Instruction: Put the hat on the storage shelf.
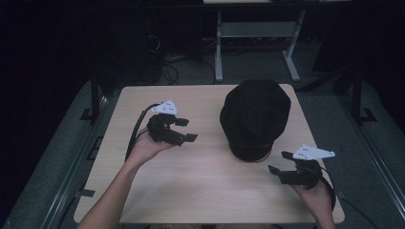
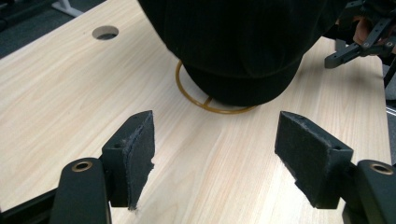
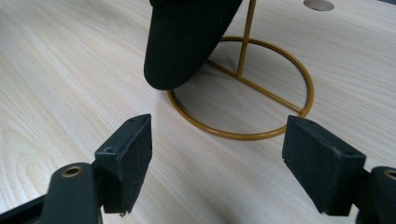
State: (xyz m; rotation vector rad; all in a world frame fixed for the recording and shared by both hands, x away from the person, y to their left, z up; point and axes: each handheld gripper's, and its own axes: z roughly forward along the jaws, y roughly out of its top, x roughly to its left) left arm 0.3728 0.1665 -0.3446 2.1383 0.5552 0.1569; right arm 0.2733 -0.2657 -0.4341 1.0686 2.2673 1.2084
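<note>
Jaws of the left gripper (image 1: 187,130) stood spread and empty at nine o'clock of the black cap (image 1: 254,118), which sat on a gold wire stand (image 3: 243,88) on the table (image 1: 205,186). At five o'clock of the cap, the right gripper (image 1: 280,162) also gaped empty.

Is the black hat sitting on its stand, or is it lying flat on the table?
On its stand. The black hat hangs above the table, over the gold wire stand, whose ring base and upright rod show underneath.

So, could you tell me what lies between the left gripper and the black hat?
Nothing: in the high view, only bare table separates the left gripper from the black hat.
</note>
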